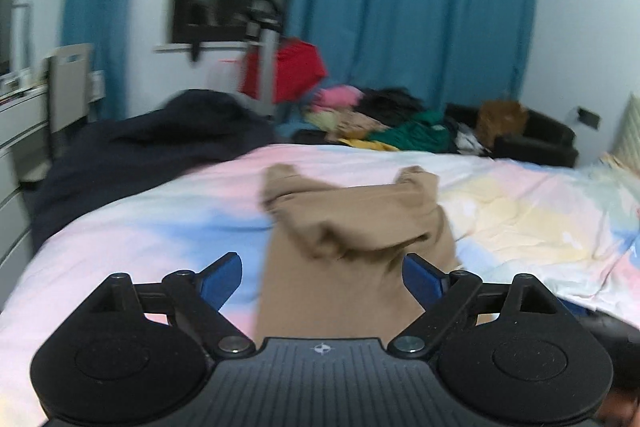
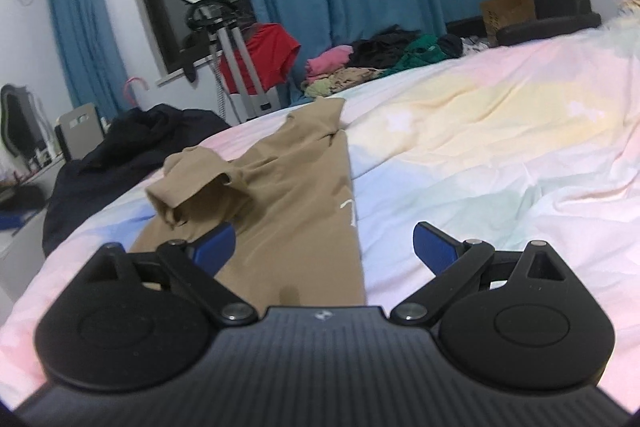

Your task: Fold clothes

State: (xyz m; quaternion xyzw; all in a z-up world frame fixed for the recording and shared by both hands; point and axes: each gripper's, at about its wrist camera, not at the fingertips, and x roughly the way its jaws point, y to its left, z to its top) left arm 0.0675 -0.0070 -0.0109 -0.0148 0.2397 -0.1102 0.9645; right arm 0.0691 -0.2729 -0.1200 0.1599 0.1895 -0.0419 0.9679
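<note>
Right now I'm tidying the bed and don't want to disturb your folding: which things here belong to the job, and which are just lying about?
In the job:
tan garment, sleeve folded over
left gripper, open
right gripper, open

Lying about:
dark navy garment
clothes pile
red top
brown paper bag

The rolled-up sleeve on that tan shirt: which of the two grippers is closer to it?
Left, I'd judge. The left gripper faces the rolled sleeve head-on, jaws open around nothing. The right gripper, also open, sits toward the tan shirt's other edge, with the sleeve off to its left.
</note>
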